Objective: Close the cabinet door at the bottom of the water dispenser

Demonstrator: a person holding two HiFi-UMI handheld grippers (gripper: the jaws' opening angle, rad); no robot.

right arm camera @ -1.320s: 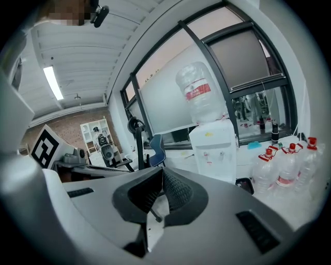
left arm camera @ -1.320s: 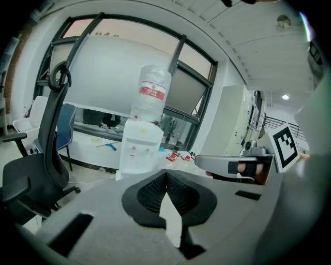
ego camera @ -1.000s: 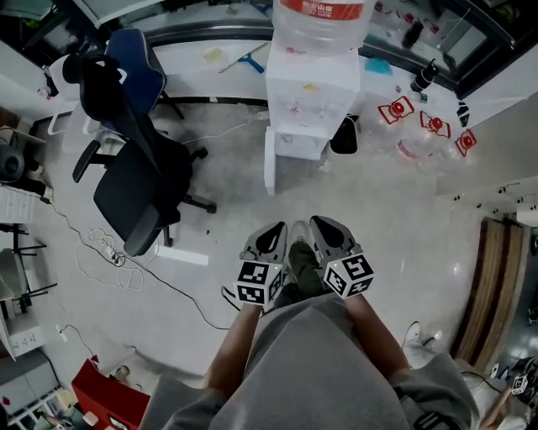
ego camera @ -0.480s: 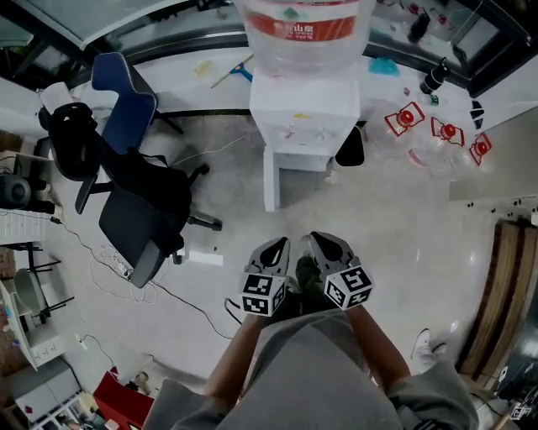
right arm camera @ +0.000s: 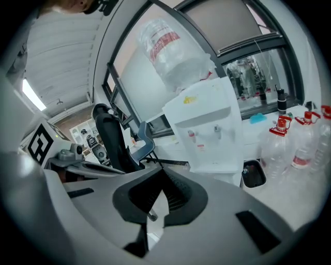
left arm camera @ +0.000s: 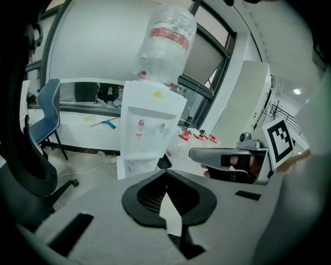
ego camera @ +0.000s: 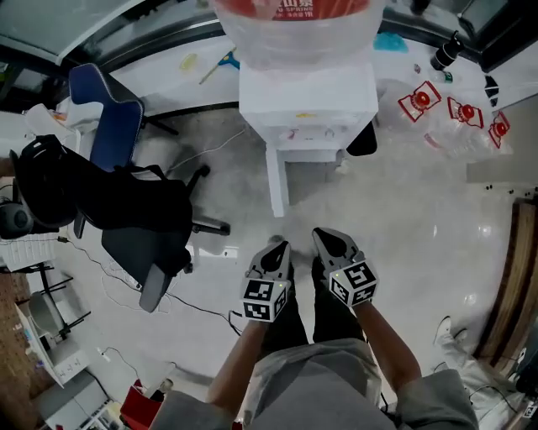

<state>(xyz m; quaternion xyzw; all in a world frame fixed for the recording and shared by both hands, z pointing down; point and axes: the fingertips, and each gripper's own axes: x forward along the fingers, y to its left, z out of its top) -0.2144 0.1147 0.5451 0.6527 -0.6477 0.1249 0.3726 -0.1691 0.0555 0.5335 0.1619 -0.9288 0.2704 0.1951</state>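
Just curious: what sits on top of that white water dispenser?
A big clear water bottle with a red label stands on the water dispenser. Its mouth is covered and cannot be seen.

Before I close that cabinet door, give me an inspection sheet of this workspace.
Surface: pale, glossy floor.
Job's things: water dispenser with a bottle on top; its cabinet door at the bottom stands open, swung out toward the person.
Clutter: black chair and blue chair at left; empty bottles with red caps at right.
Grippers: left gripper and right gripper both shut and empty, side by side short of the door.
Cables: a thin cable lies on the floor by the black chair.
Surroundings: white ledge below a window, behind the dispenser.
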